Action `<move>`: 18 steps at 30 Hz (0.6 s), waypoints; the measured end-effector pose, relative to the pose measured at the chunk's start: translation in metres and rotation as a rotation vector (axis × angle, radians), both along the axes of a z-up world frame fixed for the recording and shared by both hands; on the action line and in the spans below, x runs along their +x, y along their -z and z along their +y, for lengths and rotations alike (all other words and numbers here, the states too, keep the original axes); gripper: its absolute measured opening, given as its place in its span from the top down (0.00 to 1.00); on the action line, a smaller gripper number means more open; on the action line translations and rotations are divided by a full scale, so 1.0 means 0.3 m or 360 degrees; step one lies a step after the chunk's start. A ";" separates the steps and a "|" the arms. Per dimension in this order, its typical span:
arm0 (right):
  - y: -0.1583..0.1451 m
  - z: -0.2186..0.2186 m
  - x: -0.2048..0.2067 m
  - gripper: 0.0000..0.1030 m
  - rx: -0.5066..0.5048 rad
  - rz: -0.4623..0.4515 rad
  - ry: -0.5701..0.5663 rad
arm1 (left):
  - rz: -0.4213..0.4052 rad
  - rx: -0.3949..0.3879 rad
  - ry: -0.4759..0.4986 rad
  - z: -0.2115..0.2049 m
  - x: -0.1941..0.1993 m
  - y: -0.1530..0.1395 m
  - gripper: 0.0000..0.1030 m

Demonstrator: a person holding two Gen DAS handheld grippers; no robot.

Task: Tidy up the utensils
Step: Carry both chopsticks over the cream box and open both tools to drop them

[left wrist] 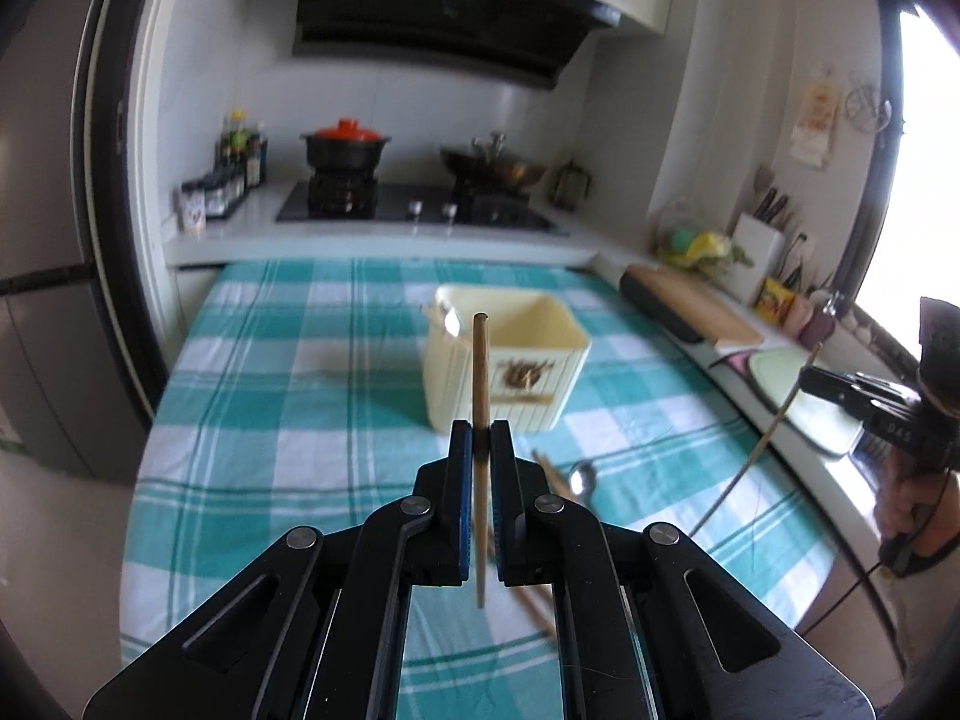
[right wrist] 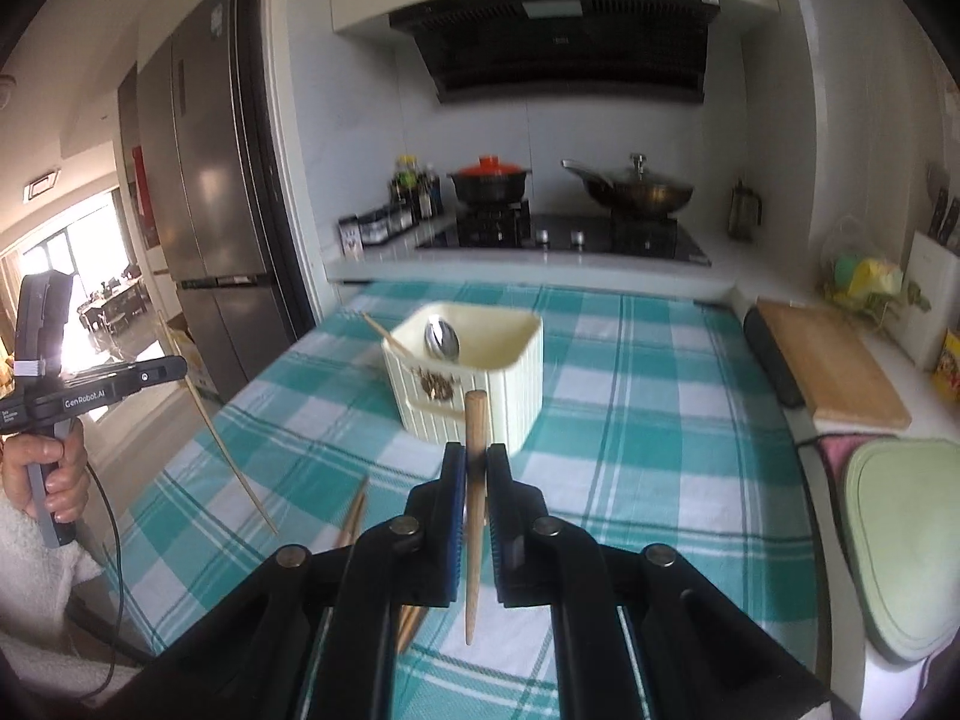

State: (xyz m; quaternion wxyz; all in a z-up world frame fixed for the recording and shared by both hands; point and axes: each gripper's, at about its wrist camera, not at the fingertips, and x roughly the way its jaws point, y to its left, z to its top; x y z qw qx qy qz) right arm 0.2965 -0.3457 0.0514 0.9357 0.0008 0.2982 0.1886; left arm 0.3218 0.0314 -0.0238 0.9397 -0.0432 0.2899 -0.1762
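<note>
Two chopsticks are clamped upright, one in left gripper (left wrist: 482, 441), one in right gripper (right wrist: 475, 462), above the table (right wrist: 630, 420); bin (right wrist: 474, 372) sits mid-table, open cloth all round.

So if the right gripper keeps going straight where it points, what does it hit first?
Probably the cream utensil holder on the checked tablecloth; the right gripper, shut on a chopstick, points at its near wall, though depth is unclear.

matt wooden chopstick (left wrist: 480, 384), glossy plastic holder (left wrist: 510, 372), checked cloth (left wrist: 270, 372).
</note>
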 end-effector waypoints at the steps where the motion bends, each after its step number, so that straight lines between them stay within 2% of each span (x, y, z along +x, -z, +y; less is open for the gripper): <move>1: -0.012 0.001 -0.001 0.93 0.0000 -0.0021 0.0001 | -0.0013 -0.0011 0.0007 -0.001 0.003 -0.019 0.97; 6: -0.116 0.033 0.082 0.93 0.0001 -0.0139 0.0025 | -0.0096 -0.0064 0.0019 -0.016 0.060 -0.138 0.97; 10: -0.204 0.065 0.165 0.93 -0.0019 -0.0247 0.0033 | -0.0274 -0.0097 -0.0002 -0.052 0.120 -0.277 0.97; 12: -0.264 0.092 0.220 0.93 -0.0013 -0.0358 0.0032 | -0.0369 -0.0107 -0.0042 -0.081 0.179 -0.341 0.97; 15: -0.314 0.127 0.285 0.93 0.0018 -0.0473 0.0033 | -0.0437 -0.0098 -0.0097 -0.124 0.290 -0.383 0.97; 18: -0.321 0.180 0.368 0.93 0.0015 -0.0559 0.0023 | -0.0400 -0.0085 -0.0117 -0.174 0.413 -0.358 0.97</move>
